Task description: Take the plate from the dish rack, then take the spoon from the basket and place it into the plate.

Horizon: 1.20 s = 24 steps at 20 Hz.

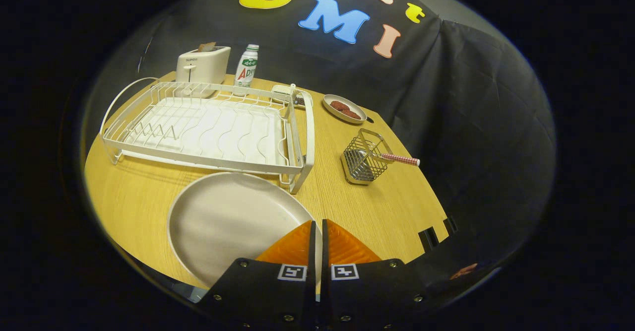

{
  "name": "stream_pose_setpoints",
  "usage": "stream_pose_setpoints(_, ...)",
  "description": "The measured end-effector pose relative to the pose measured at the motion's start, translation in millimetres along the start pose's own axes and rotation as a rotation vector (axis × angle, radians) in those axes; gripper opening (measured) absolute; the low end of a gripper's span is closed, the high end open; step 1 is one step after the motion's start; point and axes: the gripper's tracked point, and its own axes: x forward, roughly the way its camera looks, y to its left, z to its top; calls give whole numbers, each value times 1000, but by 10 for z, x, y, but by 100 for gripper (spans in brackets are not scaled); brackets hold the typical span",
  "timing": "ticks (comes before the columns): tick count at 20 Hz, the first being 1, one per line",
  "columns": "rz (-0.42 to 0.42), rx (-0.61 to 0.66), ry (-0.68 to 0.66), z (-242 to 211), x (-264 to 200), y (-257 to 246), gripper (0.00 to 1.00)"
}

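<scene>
Wooden tabletop (347, 207) in a draped booth: the plate (233, 222) lies flat before the empty dish rack (208, 127), its rim pinched by the nearly closed gripper (318, 231). Rigid, smooth and probably breakable, it favours that rim grip. The spoon (399, 160) leans from the basket (364, 160), its slim handle the likely hold.
</scene>
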Motion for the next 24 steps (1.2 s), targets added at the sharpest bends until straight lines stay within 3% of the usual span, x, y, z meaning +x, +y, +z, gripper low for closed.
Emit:
stream_pose_setpoints(17, -31, 58, 8, 26, 14, -252, 4)
stream_pose_setpoints(24, -55, 52, -77, 296, 54, -622, 4)
